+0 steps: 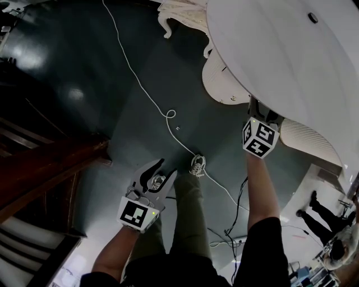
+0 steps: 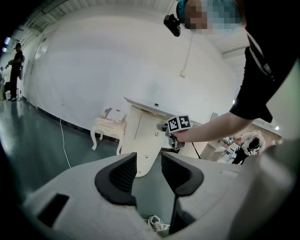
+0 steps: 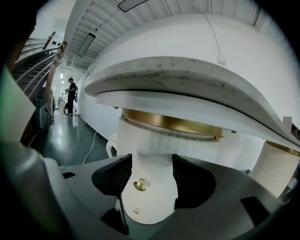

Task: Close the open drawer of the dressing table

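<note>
The white dressing table point(image 1: 280, 50) fills the upper right of the head view, with its cream curved drawer front point(image 1: 224, 84) showing below the top's edge. My right gripper point(image 1: 257, 107) reaches in under that edge. In the right gripper view its jaws point(image 3: 151, 176) stand open around the cream front point(image 3: 154, 197), and a brass knob point(image 3: 139, 185) sits between them, closer to the left finger. My left gripper point(image 1: 165, 170) hangs open over the floor, away from the table, with nothing in it point(image 2: 149, 168). From there I see the table point(image 2: 143, 136) and the right gripper's marker cube point(image 2: 179, 123).
A white cable point(image 1: 147, 92) runs across the dark green floor. A carved white stool point(image 1: 179, 14) stands behind the table, a ribbed white piece point(image 1: 305, 140) to its right. Dark wooden stairs point(image 1: 39, 168) rise at left. My shoe point(image 1: 197, 165) is below. People stand far off point(image 1: 317, 213).
</note>
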The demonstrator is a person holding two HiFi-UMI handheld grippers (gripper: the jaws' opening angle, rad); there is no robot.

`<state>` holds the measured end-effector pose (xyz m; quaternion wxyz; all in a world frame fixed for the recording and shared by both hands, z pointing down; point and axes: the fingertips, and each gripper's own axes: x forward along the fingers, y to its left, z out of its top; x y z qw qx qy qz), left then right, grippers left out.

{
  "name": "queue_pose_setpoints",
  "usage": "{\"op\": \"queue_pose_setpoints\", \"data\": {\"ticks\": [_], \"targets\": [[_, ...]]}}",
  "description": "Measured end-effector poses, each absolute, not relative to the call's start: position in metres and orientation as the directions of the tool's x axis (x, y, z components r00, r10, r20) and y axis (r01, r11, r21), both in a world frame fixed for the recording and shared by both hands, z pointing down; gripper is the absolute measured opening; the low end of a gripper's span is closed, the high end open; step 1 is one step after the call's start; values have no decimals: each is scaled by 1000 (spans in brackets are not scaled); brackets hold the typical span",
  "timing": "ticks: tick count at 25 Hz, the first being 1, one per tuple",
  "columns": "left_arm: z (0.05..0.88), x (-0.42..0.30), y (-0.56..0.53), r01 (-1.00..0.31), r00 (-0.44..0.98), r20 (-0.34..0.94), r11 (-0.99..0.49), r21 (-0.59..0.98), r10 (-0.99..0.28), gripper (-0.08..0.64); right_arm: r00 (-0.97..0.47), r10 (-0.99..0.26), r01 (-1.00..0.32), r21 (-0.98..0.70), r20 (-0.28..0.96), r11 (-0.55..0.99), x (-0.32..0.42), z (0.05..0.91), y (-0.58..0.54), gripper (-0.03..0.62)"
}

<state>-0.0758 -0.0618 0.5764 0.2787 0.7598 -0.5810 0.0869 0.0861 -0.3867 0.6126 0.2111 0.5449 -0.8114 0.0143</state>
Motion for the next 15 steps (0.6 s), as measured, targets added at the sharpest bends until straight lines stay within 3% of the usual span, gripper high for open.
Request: {"op": "queue_pose_setpoints", "data": {"ticks": [15], "targets": [[575, -70, -60, -928, 327, 457, -189, 322, -828, 161, -350, -850, -880, 173, 394, 443, 78, 618, -379, 284]]}}
